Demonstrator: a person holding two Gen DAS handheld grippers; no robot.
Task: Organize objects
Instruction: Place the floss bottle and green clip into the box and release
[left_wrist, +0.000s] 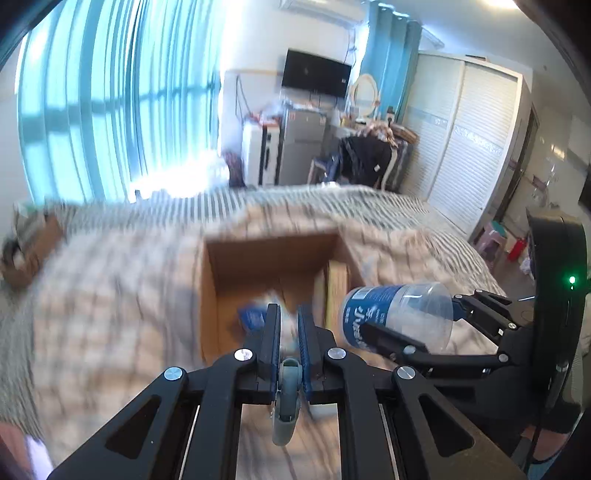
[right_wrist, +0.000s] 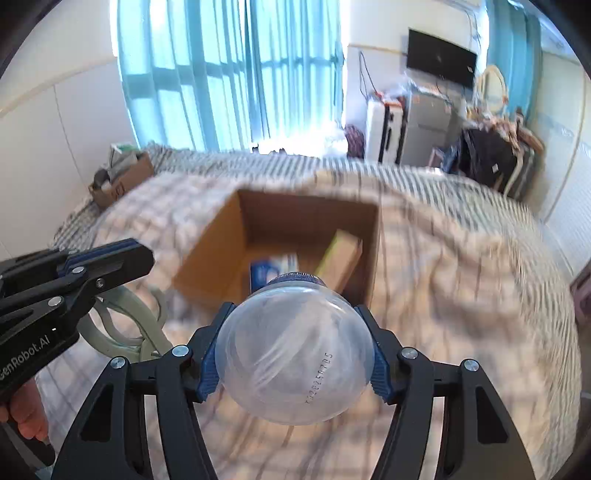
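- Bottle (right_wrist: 295, 354), clear plastic with a blue label, sits clamped in the right hand-held gripper (right_wrist: 293, 354), held on its side just short of the open cardboard box (right_wrist: 210, 254) on the bed (right_wrist: 461, 295).
- Left hand-held gripper (left_wrist: 289, 350) is closed on a grey-green looped item (left_wrist: 286, 402), hovering at the box's near edge.
- Step in hand, as I judge it: carrying both items to the box.
- Next move calls for bringing the bottle over the opening, clear of the boxes (right_wrist: 340, 254) already inside, then releasing.

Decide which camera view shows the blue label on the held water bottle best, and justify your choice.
The left wrist view: the water bottle lies side-on in the right claw, label facing the camera. The right wrist view shows mostly its clear base.
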